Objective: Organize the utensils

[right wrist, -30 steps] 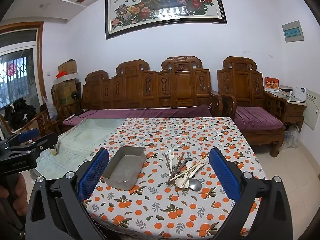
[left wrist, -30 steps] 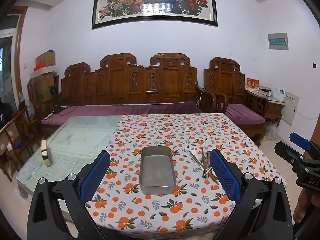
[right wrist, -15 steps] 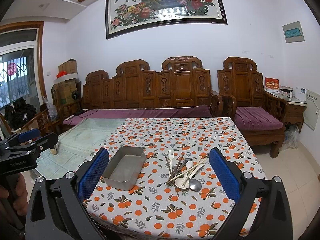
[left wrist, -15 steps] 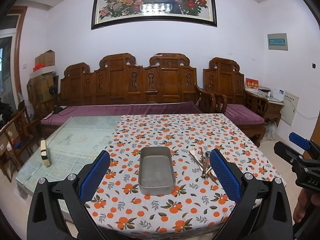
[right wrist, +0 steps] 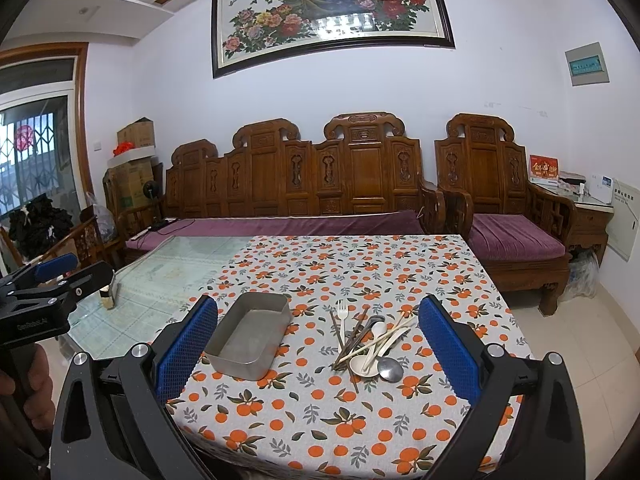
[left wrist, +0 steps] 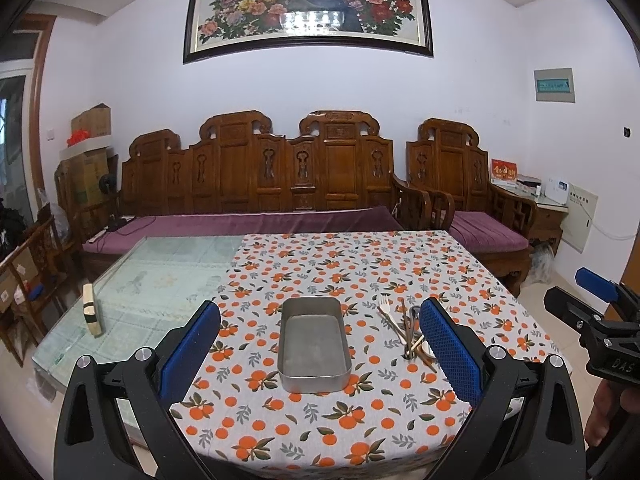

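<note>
An empty metal tray (left wrist: 314, 342) (right wrist: 250, 336) sits on the orange-print tablecloth (left wrist: 340, 412) (right wrist: 320, 408). To its right lies a pile of utensils (right wrist: 366, 340) (left wrist: 404, 330): a white fork (right wrist: 342, 312), dark chopsticks, pale chopsticks, white spoons and a metal spoon (right wrist: 390, 369). My left gripper (left wrist: 320, 346) is open and empty, held back from the table's near edge in line with the tray. My right gripper (right wrist: 318, 344) is open and empty, back from the edge, facing tray and pile. Each gripper shows at the other view's side.
The left part of the table is bare glass (left wrist: 132, 292) with a small wooden block (left wrist: 91, 314) standing near its left edge. A carved wooden sofa (left wrist: 260, 184) with purple cushions stands behind the table. A wooden armchair (right wrist: 504, 216) is at the back right.
Both views have shifted very slightly; the table sits a touch nearer. Both grippers stay open and empty. The tray and utensils have not moved.
</note>
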Demonstrator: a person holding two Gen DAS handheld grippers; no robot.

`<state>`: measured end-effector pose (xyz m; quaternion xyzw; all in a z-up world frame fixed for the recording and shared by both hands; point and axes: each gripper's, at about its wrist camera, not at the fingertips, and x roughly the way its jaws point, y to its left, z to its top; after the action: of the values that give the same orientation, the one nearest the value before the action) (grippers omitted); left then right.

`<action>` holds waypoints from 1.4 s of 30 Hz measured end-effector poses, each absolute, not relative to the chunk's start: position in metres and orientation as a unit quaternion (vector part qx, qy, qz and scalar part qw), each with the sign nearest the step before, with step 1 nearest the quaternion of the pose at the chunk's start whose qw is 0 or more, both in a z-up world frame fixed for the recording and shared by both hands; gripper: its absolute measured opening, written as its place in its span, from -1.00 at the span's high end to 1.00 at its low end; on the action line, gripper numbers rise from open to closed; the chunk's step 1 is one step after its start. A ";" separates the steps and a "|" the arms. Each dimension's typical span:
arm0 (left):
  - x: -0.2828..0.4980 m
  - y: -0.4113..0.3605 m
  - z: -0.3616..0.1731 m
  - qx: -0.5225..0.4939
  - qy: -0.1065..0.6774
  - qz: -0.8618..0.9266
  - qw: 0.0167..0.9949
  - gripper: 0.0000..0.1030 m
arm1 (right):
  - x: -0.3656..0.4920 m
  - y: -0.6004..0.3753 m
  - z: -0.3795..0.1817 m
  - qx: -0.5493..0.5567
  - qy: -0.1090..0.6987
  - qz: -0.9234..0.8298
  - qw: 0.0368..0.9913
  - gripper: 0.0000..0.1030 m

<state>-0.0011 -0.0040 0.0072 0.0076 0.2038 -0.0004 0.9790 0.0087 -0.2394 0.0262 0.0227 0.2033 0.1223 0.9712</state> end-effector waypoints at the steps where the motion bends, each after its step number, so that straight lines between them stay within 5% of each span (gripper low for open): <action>1: -0.002 -0.004 0.008 0.008 0.203 -0.001 0.979 -0.87 | 0.009 -0.239 0.026 0.022 0.204 0.122 0.971 -0.95; 42: -0.005 -0.006 0.006 0.014 0.205 -0.009 0.979 -0.88 | 0.007 -0.240 0.030 0.023 0.203 0.122 0.971 -0.95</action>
<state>-0.0050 -0.0064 0.0059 0.0139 0.2049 -0.0085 0.9786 0.0068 -0.2403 0.0296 0.0234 0.2031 0.1223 0.9712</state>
